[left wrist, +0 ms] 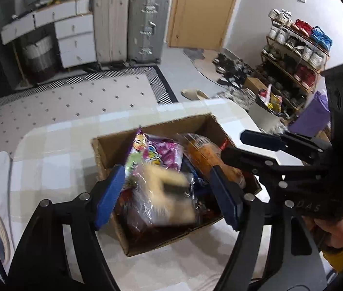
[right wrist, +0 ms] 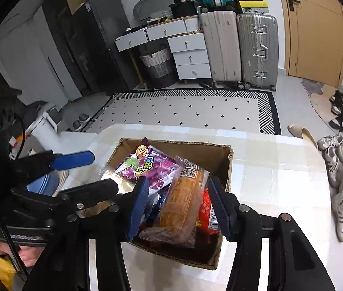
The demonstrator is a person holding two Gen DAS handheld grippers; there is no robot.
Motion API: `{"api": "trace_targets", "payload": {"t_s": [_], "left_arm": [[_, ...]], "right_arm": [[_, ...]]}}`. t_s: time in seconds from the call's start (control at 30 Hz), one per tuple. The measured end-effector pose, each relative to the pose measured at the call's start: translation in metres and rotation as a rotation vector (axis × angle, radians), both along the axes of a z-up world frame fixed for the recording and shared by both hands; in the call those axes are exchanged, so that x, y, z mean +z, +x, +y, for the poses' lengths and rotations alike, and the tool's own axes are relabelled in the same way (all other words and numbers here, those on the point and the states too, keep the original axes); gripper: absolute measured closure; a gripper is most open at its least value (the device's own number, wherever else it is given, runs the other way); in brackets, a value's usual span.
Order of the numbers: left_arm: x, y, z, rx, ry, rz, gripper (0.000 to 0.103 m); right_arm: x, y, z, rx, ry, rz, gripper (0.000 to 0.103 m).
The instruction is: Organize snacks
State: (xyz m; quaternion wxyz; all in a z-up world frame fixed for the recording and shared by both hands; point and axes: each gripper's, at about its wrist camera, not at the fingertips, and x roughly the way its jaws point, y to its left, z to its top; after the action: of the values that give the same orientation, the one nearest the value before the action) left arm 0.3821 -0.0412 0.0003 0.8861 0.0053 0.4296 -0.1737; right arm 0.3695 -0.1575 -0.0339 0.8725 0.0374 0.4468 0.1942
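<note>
An open cardboard box (left wrist: 108,150) (right wrist: 195,150) stands on the table, full of snack packets. A purple candy bag (left wrist: 164,152) (right wrist: 152,167) leans at the back. Beside it lies an orange bread packet (left wrist: 205,155) (right wrist: 183,203), with a red packet (right wrist: 206,208) to its right. My left gripper (left wrist: 167,196) is open over the box's near end. A blurred pale yellow packet (left wrist: 169,194) sits between its pads, apart from both. My right gripper (right wrist: 178,206) (left wrist: 232,145) hovers open over the orange packet, and its pads do not press on it.
The table carries a pale checked cloth (left wrist: 57,145). A blue and cream round thing (right wrist: 45,184) sits off the table's left edge. A hand in a yellow sleeve (left wrist: 336,232) holds the right gripper. Beyond the table are a rug, suitcases (right wrist: 239,48) and a shoe rack (left wrist: 295,55).
</note>
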Motion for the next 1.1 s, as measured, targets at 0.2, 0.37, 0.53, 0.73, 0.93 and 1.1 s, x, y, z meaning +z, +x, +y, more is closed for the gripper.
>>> {"api": "trace_targets", "payload": {"t_s": [0.2, 0.37, 0.53, 0.73, 0.93, 1.1], "left_arm": [[0.008, -0.012, -0.002, -0.003, 0.025, -0.026, 0.026], [0.014, -0.023, 0.001, 0.008, 0.020, -0.033, 0.026], [0.026, -0.042, 0.007, 0.020, 0.024, -0.059, 0.026], [0.058, -0.077, 0.018, 0.048, 0.039, -0.150, 0.026], [0.100, -0.131, 0.031, 0.070, 0.051, -0.248, 0.022], [0.139, -0.186, 0.049, 0.087, 0.029, -0.326, 0.016]], "right_arm": [[0.011, -0.007, -0.006, -0.012, 0.010, -0.016, 0.048], [0.018, -0.014, -0.009, -0.009, 0.015, -0.021, 0.042], [0.032, -0.025, -0.012, -0.013, 0.024, -0.040, 0.042], [0.065, -0.052, -0.014, -0.009, 0.037, -0.099, 0.041], [0.113, -0.102, -0.014, 0.011, 0.057, -0.225, 0.027], [0.147, -0.158, -0.023, 0.031, 0.101, -0.337, 0.020]]}}
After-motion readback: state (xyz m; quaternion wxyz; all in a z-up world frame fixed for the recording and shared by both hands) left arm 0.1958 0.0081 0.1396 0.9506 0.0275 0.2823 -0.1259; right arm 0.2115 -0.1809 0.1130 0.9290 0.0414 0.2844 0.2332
